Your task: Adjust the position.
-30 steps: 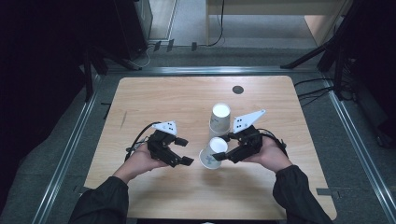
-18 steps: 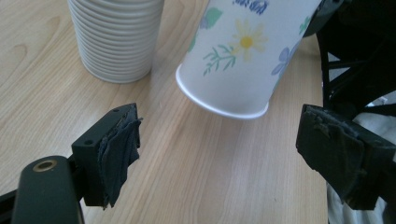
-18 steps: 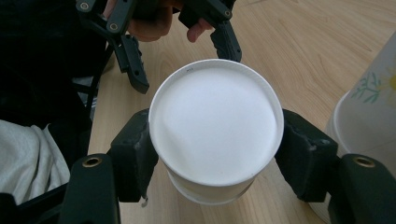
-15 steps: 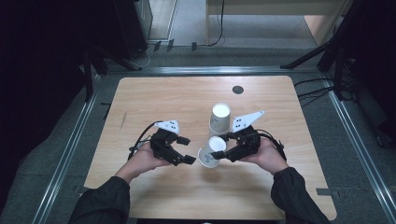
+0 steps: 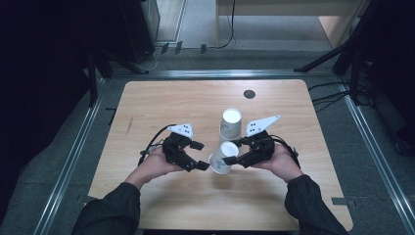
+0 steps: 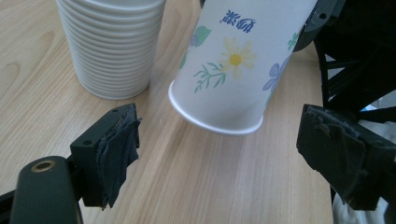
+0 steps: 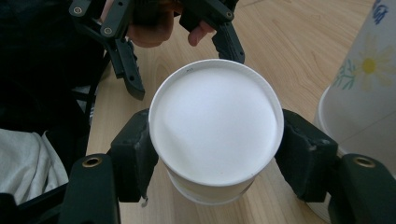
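Black padded jaws of our right gripper (image 7: 215, 154) clamped on a white flowered paper cup (image 7: 216, 126), tilted just above the wooden table (image 5: 161, 100), our left gripper (image 6: 233, 154) gaping, just widened, cup rim between its pads untouched, white cup stack (image 5: 230, 123) beside.

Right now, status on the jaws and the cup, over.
Right gripper shut on single cup, held tilted. Left gripper open, jaws just widened, nothing between. Cup stack stands close behind.

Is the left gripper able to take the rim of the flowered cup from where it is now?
Probably yes. The left gripper stands open, and the flowered cup, held tilted by the right gripper, has its rim just ahead between the jaws, with bare table between.
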Action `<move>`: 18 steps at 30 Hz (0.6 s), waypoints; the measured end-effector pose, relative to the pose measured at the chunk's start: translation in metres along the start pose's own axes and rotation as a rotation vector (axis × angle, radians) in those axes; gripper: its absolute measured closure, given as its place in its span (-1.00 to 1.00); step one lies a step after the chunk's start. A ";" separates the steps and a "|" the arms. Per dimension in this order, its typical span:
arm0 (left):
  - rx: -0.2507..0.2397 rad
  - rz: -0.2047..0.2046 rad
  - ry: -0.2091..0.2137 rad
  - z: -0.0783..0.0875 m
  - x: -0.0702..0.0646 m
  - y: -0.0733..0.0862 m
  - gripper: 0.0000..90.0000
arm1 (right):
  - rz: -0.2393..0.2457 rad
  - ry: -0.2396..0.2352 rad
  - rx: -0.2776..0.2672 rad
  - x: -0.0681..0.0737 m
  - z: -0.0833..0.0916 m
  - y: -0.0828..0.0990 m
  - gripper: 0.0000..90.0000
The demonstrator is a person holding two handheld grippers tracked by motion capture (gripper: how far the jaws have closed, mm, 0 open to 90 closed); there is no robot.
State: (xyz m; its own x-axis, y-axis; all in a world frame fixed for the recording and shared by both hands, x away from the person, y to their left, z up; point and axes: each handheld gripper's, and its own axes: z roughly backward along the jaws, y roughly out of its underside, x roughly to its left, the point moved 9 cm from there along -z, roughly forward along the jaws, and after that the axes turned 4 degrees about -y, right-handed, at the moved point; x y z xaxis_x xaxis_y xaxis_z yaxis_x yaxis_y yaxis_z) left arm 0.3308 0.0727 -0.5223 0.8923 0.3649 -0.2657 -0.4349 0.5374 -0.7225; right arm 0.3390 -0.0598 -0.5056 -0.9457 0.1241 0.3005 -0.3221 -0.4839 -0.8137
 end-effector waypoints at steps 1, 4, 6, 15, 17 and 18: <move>-0.008 -0.001 0.007 -0.001 0.000 -0.002 -0.70 | 0.001 -0.002 -0.007 -0.001 0.000 -0.001 -0.22; -0.032 0.005 0.032 0.000 -0.001 -0.005 -0.68 | -0.017 -0.025 -0.033 -0.001 0.000 -0.002 -0.22; -0.033 -0.003 0.033 0.000 -0.002 -0.005 -0.68 | -0.025 -0.038 -0.045 -0.002 -0.001 -0.002 -0.22; -0.003 -0.029 0.036 -0.007 -0.008 -0.004 -0.68 | -0.016 -0.067 -0.046 0.003 -0.009 -0.003 -0.22; 0.003 -0.031 0.038 -0.009 -0.008 -0.003 -0.68 | -0.012 -0.071 -0.051 0.005 -0.009 -0.004 -0.22; 0.006 -0.032 0.042 -0.010 -0.008 -0.002 -0.68 | -0.015 -0.074 -0.052 0.006 -0.009 -0.005 -0.22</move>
State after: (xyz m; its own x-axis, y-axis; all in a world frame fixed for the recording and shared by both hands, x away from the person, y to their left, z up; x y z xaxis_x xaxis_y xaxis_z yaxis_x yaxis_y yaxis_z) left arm 0.3255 0.0609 -0.5247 0.9099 0.3157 -0.2691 -0.4069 0.5528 -0.7272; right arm 0.3347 -0.0491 -0.5048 -0.9356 0.0653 0.3470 -0.3395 -0.4362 -0.8334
